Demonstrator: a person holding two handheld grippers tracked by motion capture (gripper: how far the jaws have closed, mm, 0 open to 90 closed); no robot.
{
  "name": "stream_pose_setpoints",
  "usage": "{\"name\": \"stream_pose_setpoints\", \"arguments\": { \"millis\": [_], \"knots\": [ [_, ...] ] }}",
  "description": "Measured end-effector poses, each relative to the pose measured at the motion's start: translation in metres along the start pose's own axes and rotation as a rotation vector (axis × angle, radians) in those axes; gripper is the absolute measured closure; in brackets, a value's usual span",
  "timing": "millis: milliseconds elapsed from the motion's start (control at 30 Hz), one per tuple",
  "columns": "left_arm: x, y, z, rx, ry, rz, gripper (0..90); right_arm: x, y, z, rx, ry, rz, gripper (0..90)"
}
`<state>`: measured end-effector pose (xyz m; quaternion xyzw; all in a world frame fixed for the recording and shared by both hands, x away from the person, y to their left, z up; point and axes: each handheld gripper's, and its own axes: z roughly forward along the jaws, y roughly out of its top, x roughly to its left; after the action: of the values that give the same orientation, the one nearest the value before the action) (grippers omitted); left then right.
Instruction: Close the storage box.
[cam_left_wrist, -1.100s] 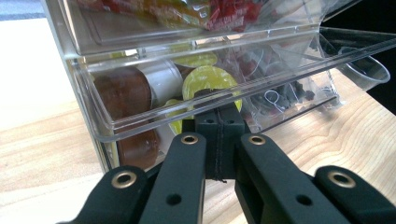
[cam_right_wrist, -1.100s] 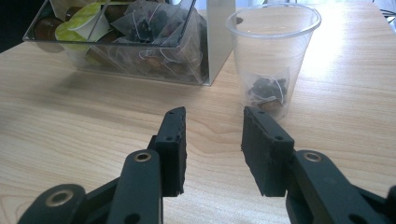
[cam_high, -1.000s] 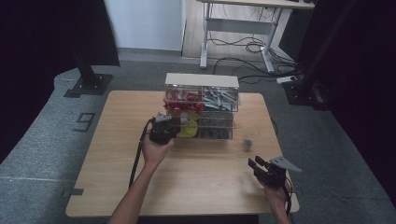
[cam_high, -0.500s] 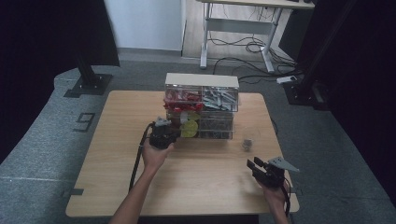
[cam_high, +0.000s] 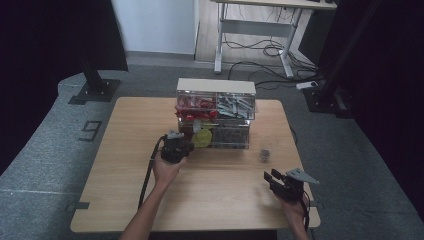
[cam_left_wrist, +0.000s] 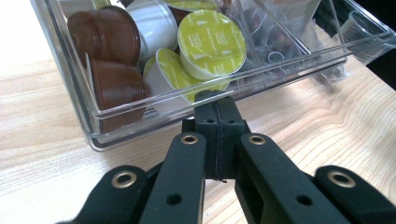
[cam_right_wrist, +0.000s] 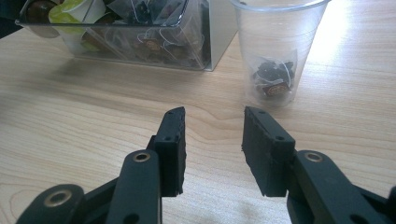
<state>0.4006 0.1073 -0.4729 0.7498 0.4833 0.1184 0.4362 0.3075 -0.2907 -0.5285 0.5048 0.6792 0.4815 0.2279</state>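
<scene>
Drawer (cam_left_wrist: 116, 114) of the clear organizer (cam_high: 216, 112) sits pulled out at mid-table, holding coffee pods (cam_left_wrist: 212, 44); the left gripper (cam_left_wrist: 217, 112) pinches its front lip. The right gripper (cam_right_wrist: 212, 140), jaws spread, faces a plastic cup (cam_right_wrist: 275, 51).

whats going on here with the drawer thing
A person works at a wooden table with a gripper in each hand. The left gripper is shut against the front lip of a clear drawer of coffee capsules, pulled out from the organizer. The right gripper waits open, facing a plastic cup holding a tea bag.
</scene>
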Motion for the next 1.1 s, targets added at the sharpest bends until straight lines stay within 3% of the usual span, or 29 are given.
{"name": "stream_pose_setpoints", "arguments": {
  "millis": [867, 1100],
  "knots": [
    [0.007, -0.013, 0.013, 0.055, 0.003, -0.020, 90.0, 0.003, -0.001, 0.002, 0.015, 0.009, -0.008, 59.1],
    [0.006, -0.014, 0.014, 0.048, 0.002, -0.025, 90.0, 0.003, -0.002, 0.004, 0.017, 0.008, -0.010, 59.0]
  ]
}}
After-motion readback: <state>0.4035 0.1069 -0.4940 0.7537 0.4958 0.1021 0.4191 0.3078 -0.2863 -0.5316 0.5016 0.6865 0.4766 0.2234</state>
